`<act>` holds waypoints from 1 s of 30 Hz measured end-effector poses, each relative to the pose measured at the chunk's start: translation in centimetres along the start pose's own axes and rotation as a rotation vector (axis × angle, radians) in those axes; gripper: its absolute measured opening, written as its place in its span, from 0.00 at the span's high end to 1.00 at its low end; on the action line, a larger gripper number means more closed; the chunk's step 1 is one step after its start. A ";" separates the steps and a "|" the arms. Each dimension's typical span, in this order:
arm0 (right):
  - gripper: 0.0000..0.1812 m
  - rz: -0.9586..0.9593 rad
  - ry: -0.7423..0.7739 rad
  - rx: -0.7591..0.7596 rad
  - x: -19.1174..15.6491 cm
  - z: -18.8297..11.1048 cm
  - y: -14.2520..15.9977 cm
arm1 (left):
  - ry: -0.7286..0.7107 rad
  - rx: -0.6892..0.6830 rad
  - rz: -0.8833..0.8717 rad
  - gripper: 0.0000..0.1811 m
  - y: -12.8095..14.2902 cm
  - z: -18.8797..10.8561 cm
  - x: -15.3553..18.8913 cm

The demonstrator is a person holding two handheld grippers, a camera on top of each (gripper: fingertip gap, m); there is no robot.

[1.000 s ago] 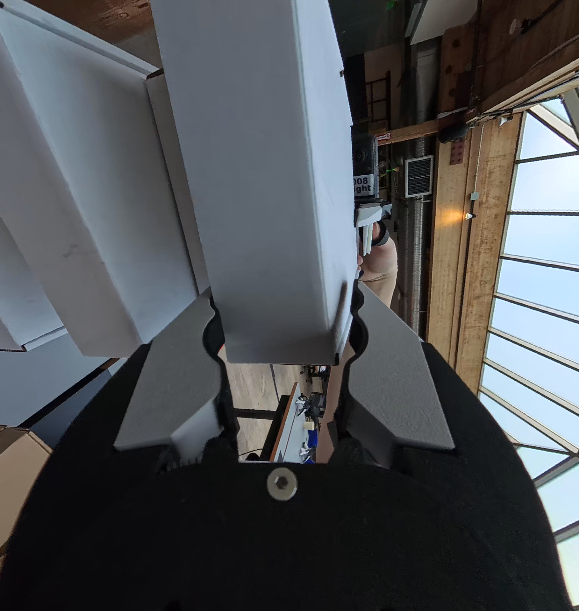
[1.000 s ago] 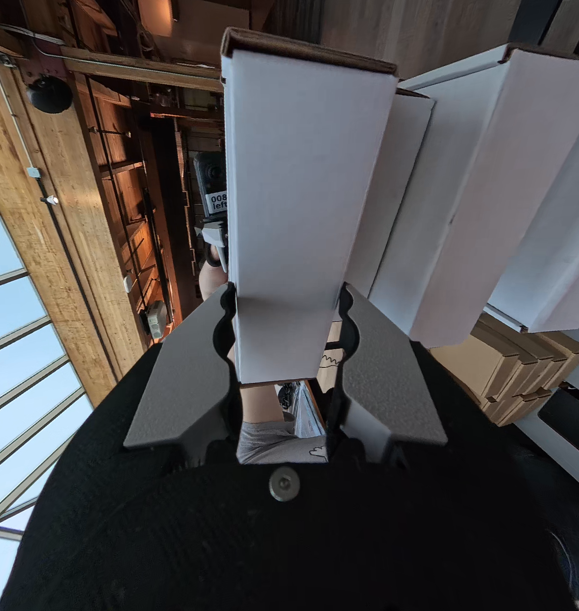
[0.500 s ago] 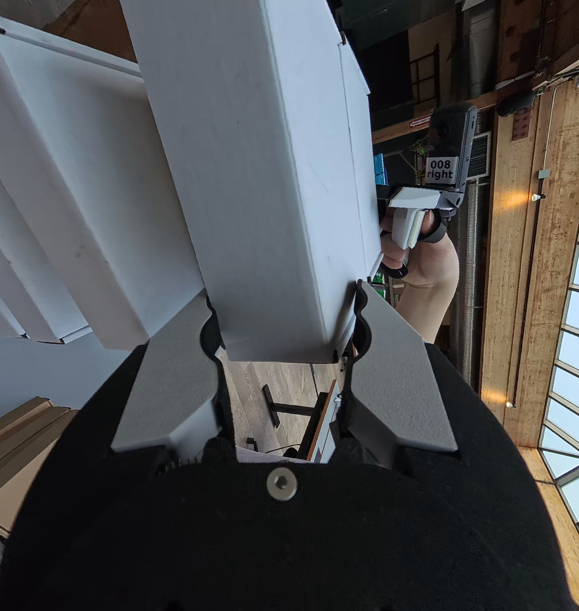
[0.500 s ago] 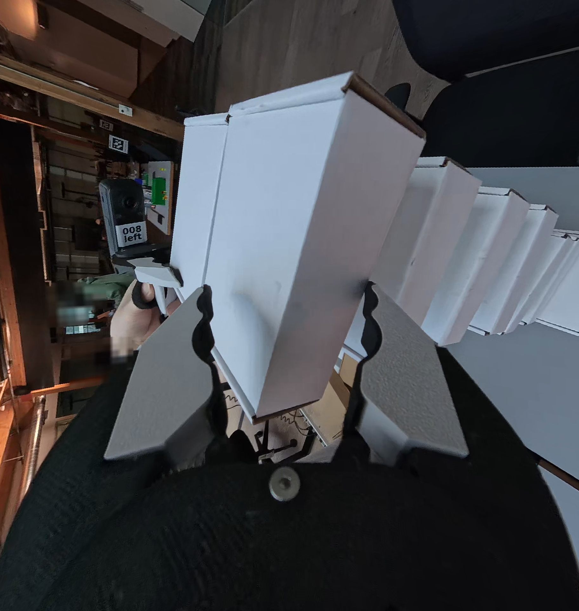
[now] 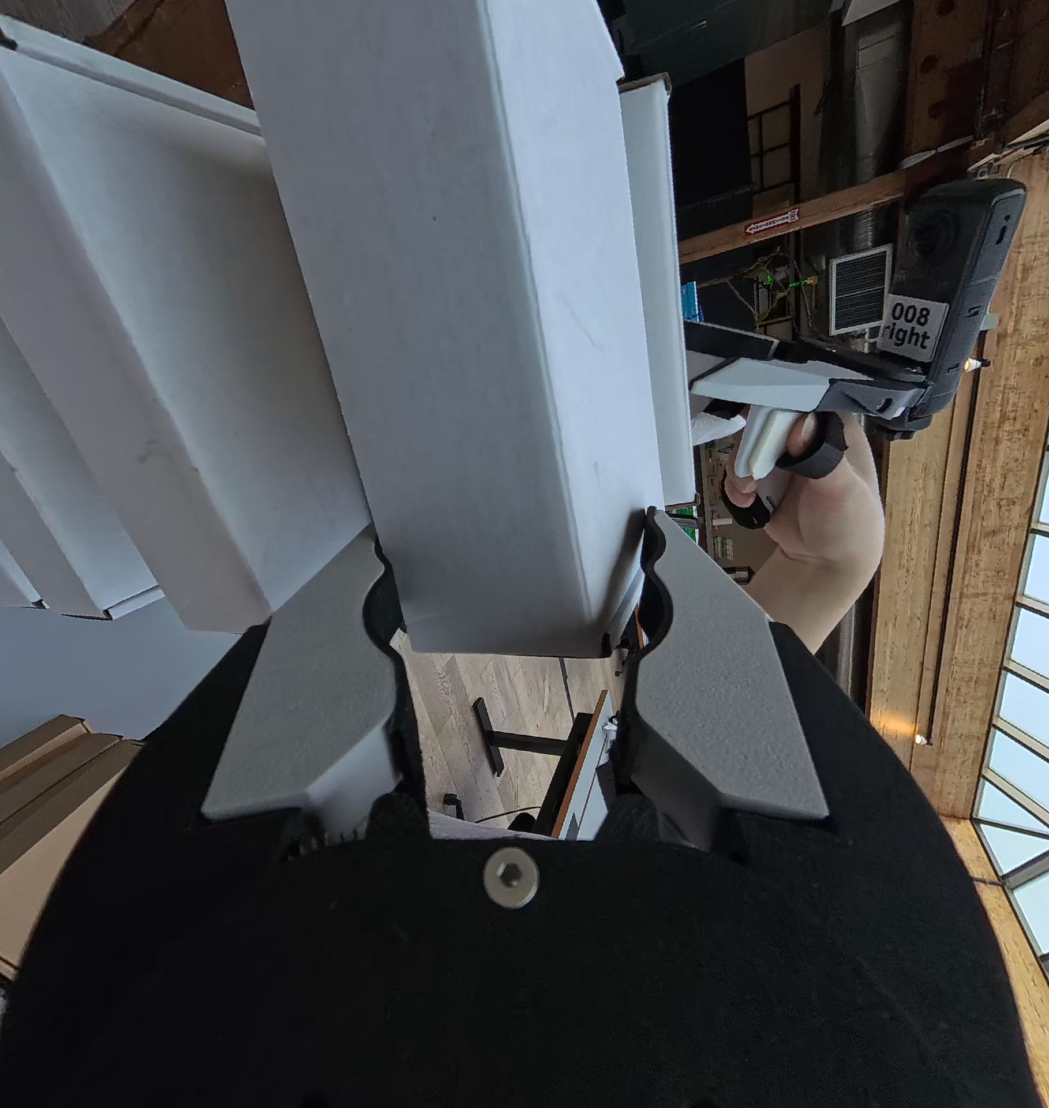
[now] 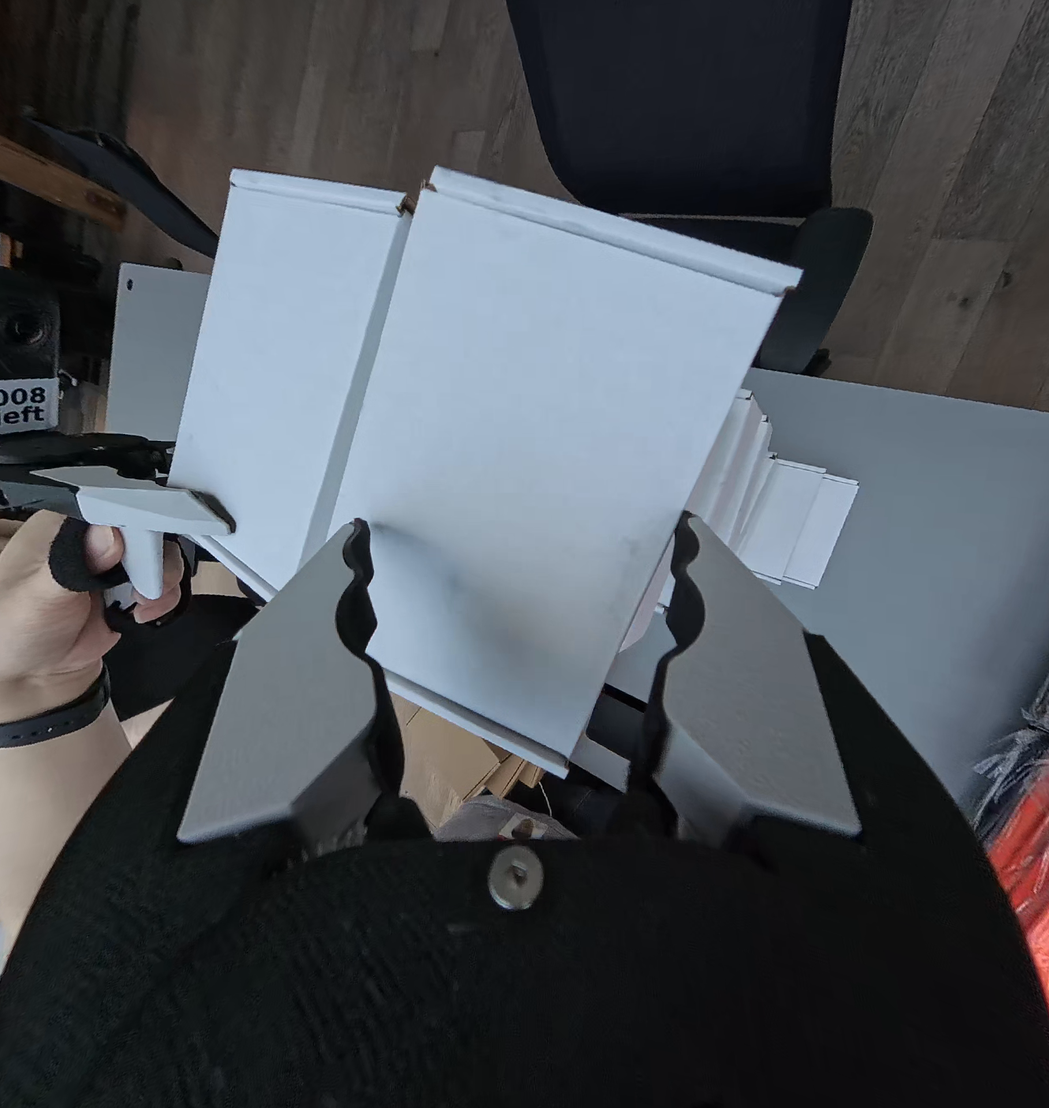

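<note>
Left gripper (image 5: 519, 575) clamps one white box (image 5: 462, 312); right gripper (image 6: 519, 593) clamps a second box (image 6: 546, 455), edge-on; shallow corner grips risk either box pivoting loose

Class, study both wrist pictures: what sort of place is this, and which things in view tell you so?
Probably a workshop or packing space in a timber-framed hall: a row of white boxes on a grey table, stacked brown cartons, wooden beams and exposed metal ducting.
</note>
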State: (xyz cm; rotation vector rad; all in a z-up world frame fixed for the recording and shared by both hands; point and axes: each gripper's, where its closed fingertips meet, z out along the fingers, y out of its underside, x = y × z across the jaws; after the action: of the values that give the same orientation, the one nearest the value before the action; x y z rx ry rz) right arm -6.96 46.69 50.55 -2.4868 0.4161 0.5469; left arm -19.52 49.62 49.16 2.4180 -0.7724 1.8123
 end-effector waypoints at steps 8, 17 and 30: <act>0.46 -0.072 0.056 0.009 -1.4 -0.4 -0.2 | 0.002 0.000 0.001 0.56 -0.1 -0.1 -0.2; 0.46 -0.268 0.324 -0.003 -1.6 -0.2 -0.9 | 0.008 0.000 -0.003 0.56 -0.4 -0.1 -0.3; 0.51 -0.590 0.532 0.084 -3.5 -0.4 -2.8 | 0.034 0.002 -0.013 0.56 -0.4 -0.3 -0.6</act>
State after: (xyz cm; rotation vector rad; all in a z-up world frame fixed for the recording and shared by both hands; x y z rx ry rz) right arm -8.79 49.32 53.74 -2.4787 -0.1135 -0.3646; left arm -19.71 50.25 48.85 2.3808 -0.7511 1.8450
